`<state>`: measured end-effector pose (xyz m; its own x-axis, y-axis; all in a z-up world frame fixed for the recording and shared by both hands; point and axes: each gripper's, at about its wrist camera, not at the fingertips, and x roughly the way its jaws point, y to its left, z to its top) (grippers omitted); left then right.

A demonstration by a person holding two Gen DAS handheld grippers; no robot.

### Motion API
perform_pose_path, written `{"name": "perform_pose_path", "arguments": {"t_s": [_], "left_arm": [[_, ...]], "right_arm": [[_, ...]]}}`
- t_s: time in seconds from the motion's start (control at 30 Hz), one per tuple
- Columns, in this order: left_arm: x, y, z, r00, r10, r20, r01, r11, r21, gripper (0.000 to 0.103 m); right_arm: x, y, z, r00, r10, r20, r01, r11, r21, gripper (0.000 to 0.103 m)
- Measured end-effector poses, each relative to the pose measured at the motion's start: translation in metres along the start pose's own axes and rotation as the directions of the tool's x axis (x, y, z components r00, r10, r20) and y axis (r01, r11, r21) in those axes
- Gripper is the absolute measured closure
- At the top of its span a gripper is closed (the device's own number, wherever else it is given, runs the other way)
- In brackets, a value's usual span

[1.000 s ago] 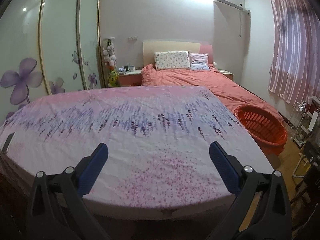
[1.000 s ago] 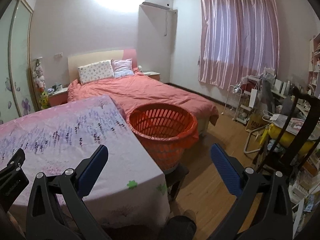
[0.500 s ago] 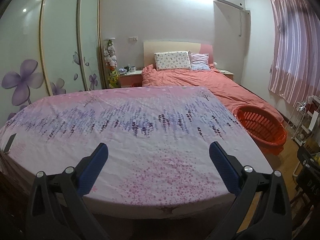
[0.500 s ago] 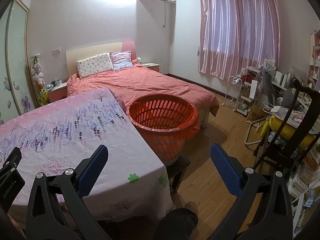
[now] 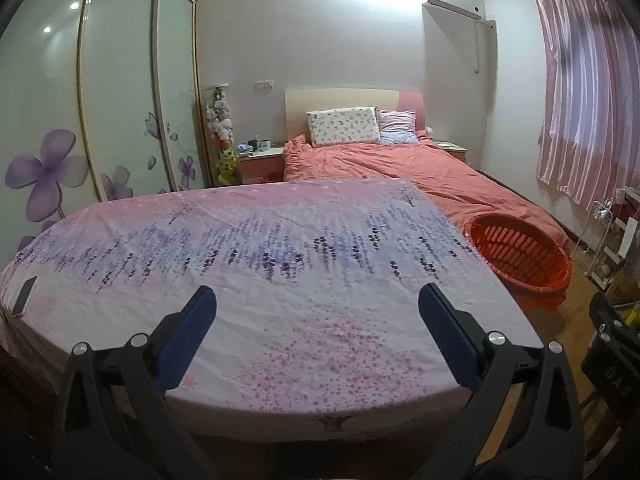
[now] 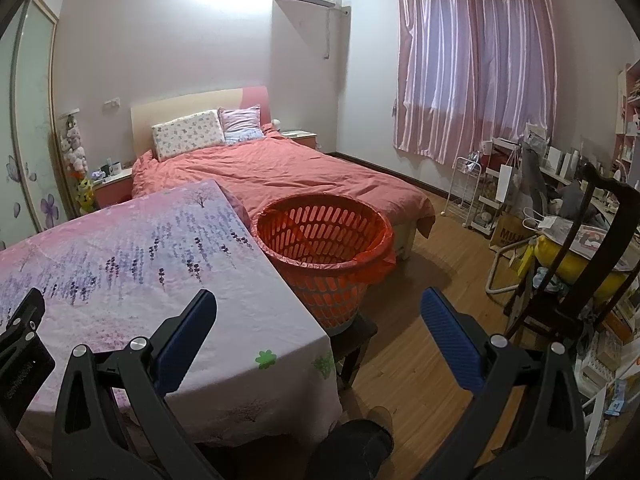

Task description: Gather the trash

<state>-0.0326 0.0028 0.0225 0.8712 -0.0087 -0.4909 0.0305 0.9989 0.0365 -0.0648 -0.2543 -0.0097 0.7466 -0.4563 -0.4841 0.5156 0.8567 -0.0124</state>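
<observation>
An orange slatted basket (image 6: 324, 248) lined with a red bag stands on a small dark stool beside the table; it also shows in the left wrist view (image 5: 520, 256). My left gripper (image 5: 316, 336) is open and empty above the near edge of a table covered by a pink and purple floral cloth (image 5: 280, 264). My right gripper (image 6: 318, 332) is open and empty, above the table's right corner, with the basket just beyond it. No trash item shows on the cloth.
A phone (image 5: 24, 296) lies at the table's left edge. A bed with a coral cover (image 6: 288, 172) stands behind. A wardrobe (image 5: 100, 100) is at left. A cluttered chair and shelves (image 6: 568, 248) stand at right on the wooden floor (image 6: 420, 360).
Both views have drawn back slightly; the basket sits a bit farther and lower in the left wrist view. Both grippers stay open and empty.
</observation>
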Motion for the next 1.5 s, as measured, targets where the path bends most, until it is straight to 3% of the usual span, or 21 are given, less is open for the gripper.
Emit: {"name": "perform_pose_path", "arguments": {"t_s": [0.37,1.5], "left_arm": [[-0.002,-0.0062,0.0035,1.0,-0.027,0.004,0.027,1.0,0.002,0.004],[-0.0004,-0.0047,0.0057,1.0,-0.009,-0.005,0.009,1.0,-0.001,0.004]], "right_arm": [[-0.0013,-0.0033,0.0059,1.0,0.004,0.006,-0.004,1.0,0.009,0.002],[0.0028,0.0025,0.0082,1.0,0.027,-0.009,-0.027,1.0,0.006,0.002]]}}
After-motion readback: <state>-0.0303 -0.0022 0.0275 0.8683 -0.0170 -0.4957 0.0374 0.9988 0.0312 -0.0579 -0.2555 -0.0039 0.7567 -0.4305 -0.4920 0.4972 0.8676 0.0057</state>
